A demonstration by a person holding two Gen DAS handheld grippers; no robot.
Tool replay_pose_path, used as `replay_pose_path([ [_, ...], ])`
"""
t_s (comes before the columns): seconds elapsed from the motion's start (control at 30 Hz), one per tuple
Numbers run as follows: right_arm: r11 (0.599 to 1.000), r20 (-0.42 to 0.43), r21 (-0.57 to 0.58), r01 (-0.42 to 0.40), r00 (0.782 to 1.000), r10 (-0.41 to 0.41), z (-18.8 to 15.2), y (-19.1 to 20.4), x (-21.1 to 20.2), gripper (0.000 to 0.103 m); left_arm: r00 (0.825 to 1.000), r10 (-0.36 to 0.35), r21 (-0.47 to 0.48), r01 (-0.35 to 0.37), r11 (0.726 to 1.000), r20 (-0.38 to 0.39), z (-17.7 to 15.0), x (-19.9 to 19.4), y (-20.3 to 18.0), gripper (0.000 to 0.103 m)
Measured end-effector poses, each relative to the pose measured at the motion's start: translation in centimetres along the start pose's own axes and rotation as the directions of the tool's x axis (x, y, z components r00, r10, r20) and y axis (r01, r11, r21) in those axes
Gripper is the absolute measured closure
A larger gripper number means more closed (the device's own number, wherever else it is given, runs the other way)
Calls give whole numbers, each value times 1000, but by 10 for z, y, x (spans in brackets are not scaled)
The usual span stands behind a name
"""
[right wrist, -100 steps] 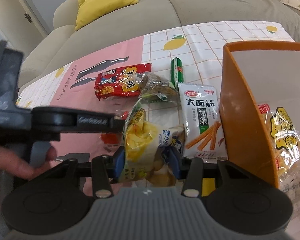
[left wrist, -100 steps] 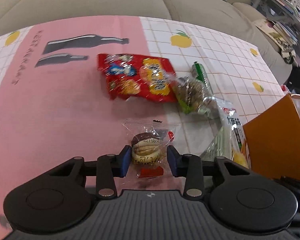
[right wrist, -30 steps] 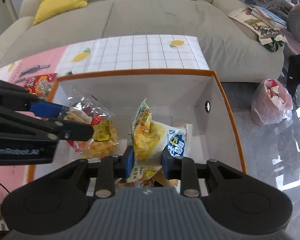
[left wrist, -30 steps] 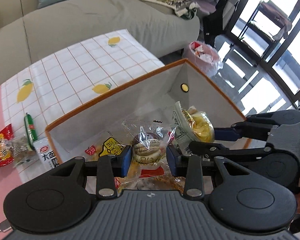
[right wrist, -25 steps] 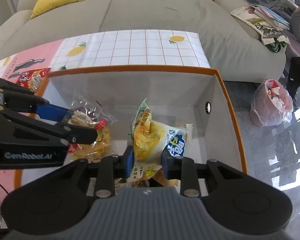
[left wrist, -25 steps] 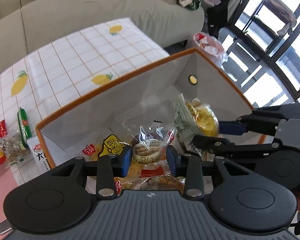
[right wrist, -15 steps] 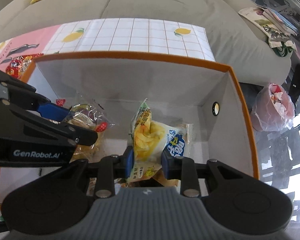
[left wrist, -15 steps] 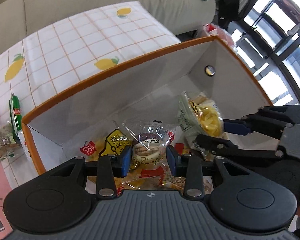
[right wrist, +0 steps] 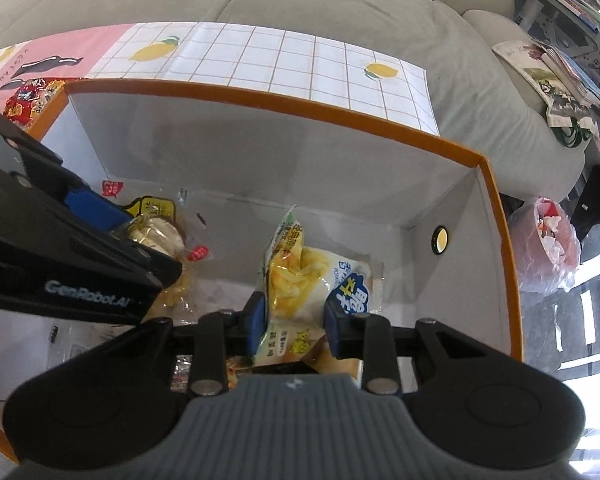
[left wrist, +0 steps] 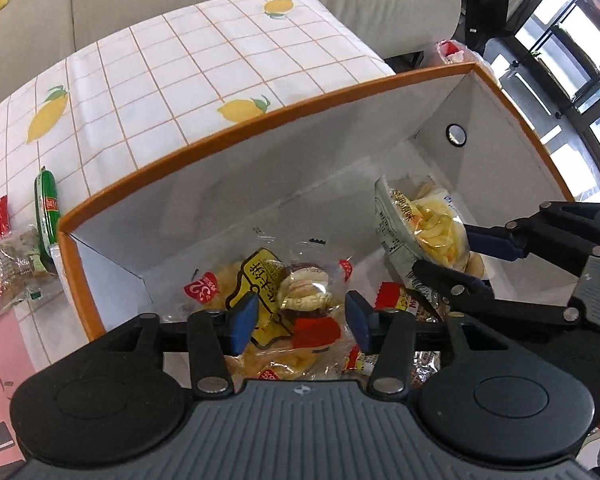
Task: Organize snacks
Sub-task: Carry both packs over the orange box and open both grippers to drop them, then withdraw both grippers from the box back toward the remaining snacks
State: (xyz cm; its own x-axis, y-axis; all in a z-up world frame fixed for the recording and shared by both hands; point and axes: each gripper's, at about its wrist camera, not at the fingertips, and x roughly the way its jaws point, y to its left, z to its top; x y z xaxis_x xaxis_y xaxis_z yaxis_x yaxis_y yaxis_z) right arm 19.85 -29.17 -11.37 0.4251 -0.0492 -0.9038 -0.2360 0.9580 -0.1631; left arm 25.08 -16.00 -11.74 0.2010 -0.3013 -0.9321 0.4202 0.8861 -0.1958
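The orange-rimmed white storage box [left wrist: 260, 128] fills both views; its rim also shows in the right wrist view [right wrist: 284, 104]. My left gripper [left wrist: 300, 316] is open inside the box; the clear-wrapped sandwich cookie pack [left wrist: 306, 292] lies between and below its blue pads on other snacks. My right gripper [right wrist: 294, 316] is shut on the yellow chip bag [right wrist: 300, 276] and holds it inside the box, to the right of the left gripper. The chip bag also shows in the left wrist view [left wrist: 424, 228].
Snack packs lie on the box floor, among them a yellow-labelled bag [left wrist: 260, 280]. On the tablecloth left of the box lie a green sausage stick [left wrist: 46, 208], a clear pack [left wrist: 18, 264] and a red packet [right wrist: 32, 96]. A sofa stands behind the table.
My left gripper has opened and let go of the cookie pack, which now rests on the snacks in the box. Both grippers have sunk lower into the box. The right gripper still holds the chip bag.
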Motion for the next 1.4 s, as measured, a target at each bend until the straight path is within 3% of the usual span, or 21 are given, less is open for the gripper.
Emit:
replay_pose_path([
  [0.2,1000,-6,-2,27,1000,-27,3,-1,-3,47,999,-12,-1,12,1000,30,0,-16,-4,23],
  [0.4,999,11,21,27,1000,-27,3,-3,-21,35,997,-24,-17,25,1000,67,-2,-39,-6,17],
  [0.63,990,93,121,75,992,-87,-3,-1,-60,32,984,-33,-43,41,998,174,-19,-78,-1,17],
  [0.83,953,215,304,-4,974,-65,-13,6,-98,28,955,33,-87,-7,996,295,-43,-118,16,17],
  [1.0,923,290,375,-81,956,-34,-18,29,-116,26,924,71,-104,-34,994,376,-70,-150,31,17],
  [1.13,904,321,404,-139,947,2,-23,54,-120,26,911,107,-140,-55,989,399,-94,-164,43,18],
  [1.27,904,342,407,-134,940,-15,-28,81,-125,26,909,124,-219,-37,975,398,-117,-166,64,19],
  [1.4,907,356,394,-148,935,-2,-28,106,-127,26,909,175,-265,-75,961,379,-138,-163,85,20],
])
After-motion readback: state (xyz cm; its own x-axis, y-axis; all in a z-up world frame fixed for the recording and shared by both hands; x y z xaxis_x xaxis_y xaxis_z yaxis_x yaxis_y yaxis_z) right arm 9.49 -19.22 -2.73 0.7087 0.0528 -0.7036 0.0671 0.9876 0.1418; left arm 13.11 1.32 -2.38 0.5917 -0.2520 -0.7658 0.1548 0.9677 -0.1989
